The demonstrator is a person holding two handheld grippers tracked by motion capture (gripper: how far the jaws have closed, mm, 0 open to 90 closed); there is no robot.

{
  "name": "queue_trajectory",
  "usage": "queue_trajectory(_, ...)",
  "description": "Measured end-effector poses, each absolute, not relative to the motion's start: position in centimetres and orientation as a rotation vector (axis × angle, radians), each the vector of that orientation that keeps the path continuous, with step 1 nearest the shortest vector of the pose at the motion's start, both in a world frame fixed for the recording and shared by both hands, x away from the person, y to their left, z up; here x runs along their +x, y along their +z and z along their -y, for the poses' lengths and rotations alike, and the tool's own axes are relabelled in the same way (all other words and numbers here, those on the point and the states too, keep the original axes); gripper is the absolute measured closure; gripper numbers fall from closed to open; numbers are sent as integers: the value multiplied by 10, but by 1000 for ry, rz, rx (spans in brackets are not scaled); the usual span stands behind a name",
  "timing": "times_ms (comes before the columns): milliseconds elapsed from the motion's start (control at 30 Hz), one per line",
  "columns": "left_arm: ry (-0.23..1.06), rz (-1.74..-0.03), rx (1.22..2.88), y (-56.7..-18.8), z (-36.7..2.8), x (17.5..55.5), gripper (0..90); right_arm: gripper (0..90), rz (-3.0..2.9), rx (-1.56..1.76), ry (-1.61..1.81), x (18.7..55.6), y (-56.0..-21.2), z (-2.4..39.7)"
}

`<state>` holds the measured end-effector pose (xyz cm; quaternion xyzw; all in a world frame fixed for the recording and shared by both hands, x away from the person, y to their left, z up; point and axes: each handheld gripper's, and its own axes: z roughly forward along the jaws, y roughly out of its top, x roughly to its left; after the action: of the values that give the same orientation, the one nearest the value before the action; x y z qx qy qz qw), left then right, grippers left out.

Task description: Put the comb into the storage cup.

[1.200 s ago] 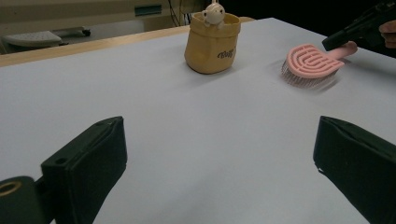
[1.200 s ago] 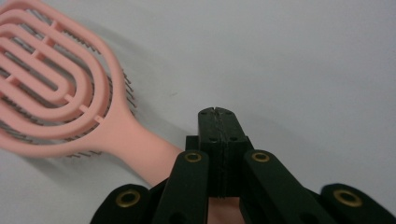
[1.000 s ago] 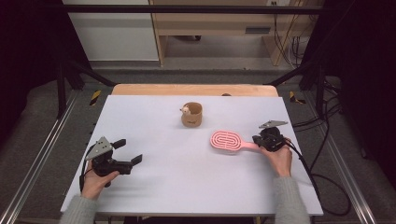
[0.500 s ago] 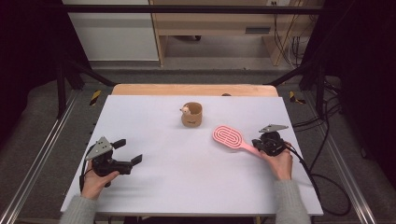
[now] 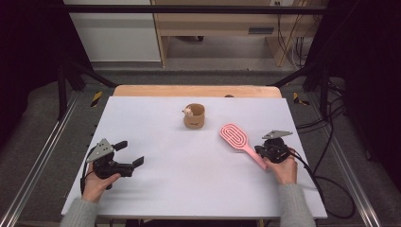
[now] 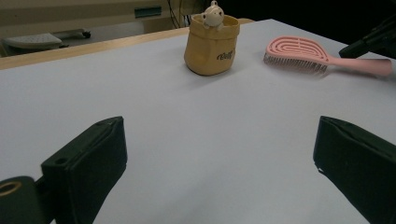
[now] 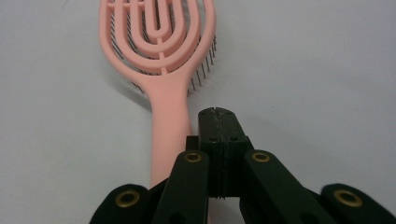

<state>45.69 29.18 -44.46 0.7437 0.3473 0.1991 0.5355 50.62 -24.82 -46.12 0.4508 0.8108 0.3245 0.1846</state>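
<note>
We are working over a white table [image 5: 189,189] with wide bare room across its middle and near side; the pink hairbrush [image 5: 239,142] is lying well inside the right edge, and the small tan pot [image 5: 194,116] with a little bear figure on its rim is standing toward the far edge, near the centre.

Our right gripper [image 5: 265,150] is sitting at the handle end of the hairbrush, whose oval head is pointing away from it toward the pot. Seen along the right gripper's own jaws [image 7: 218,116], they are pressed flat together with nothing between them, and the pink handle [image 7: 170,130] is running alongside them, just to their left and passing under the gripper's body (so the brush is beside the jaws, not gripped).

Our left gripper [image 5: 130,153] is resting near the table's left edge, well apart from both things, its jaws spread wide and empty.

The left gripper view is giving us the brush's bristles [image 6: 294,63] facing down on the table and the lettering on the pot [image 6: 212,44], which the high view is too far off to show.
</note>
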Motion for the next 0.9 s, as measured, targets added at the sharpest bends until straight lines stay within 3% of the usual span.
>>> queue_trajectory(900, 472, -824, 1769, -444, -292, 457, 30, 879, -2274, 1274, 946, 495, -460, 247)
